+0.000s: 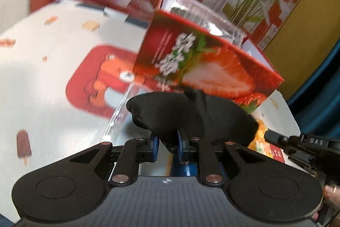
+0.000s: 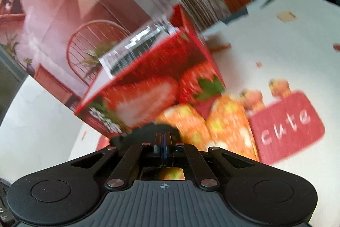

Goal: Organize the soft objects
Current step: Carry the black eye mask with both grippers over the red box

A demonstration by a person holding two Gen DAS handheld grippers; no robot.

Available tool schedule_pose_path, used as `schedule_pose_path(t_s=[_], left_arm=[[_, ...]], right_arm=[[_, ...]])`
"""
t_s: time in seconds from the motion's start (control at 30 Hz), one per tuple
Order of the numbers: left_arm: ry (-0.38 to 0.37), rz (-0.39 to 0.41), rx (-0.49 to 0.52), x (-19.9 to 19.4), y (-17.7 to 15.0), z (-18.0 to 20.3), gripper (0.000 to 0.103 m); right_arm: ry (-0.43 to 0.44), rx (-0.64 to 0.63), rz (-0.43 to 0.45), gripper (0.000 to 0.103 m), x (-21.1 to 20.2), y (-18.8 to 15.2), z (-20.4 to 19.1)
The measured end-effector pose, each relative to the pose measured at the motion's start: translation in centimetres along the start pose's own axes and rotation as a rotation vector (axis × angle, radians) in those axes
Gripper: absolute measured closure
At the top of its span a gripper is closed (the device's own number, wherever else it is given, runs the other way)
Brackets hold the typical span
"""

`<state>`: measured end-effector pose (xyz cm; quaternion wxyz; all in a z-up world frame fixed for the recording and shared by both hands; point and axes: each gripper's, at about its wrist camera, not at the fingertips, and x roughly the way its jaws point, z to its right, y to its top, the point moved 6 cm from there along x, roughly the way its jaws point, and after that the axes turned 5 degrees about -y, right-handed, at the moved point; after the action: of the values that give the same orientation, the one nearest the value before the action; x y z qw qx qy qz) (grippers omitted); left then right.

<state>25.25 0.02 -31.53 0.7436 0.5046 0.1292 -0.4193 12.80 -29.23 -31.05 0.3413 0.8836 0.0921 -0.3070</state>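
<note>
With the left gripper (image 1: 167, 142) pinching the black cloth (image 1: 191, 118) and the right gripper (image 2: 163, 142) pressed together on its far edge, both should lift evenly, clear of the strawberry box (image 1: 204, 65).

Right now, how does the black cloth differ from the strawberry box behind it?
The black cloth is plain, dark and limp, bunched into soft folds; the strawberry box is bright red, printed with fruit, stiff and sharp-edged. The cloth is pinched in the left gripper; no gripper holds the box, which seems to stand on the table. Both are blurred.
</note>
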Motion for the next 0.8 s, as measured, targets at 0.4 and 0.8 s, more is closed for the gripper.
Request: schedule_pose_path(t_s=[0.4,0.8], left_arm=[[-0.033,-0.014,-0.042,0.9,-0.2,-1.3,0.083],[-0.048,0.019,-0.268,0.2,0.5,-4.5,0.029]], right_arm=[[0.006,0.021,-0.051,0.054,2.9,0.4,-0.2],[0.001,-0.078,-0.042,0.089,3.6,0.1,-2.8]])
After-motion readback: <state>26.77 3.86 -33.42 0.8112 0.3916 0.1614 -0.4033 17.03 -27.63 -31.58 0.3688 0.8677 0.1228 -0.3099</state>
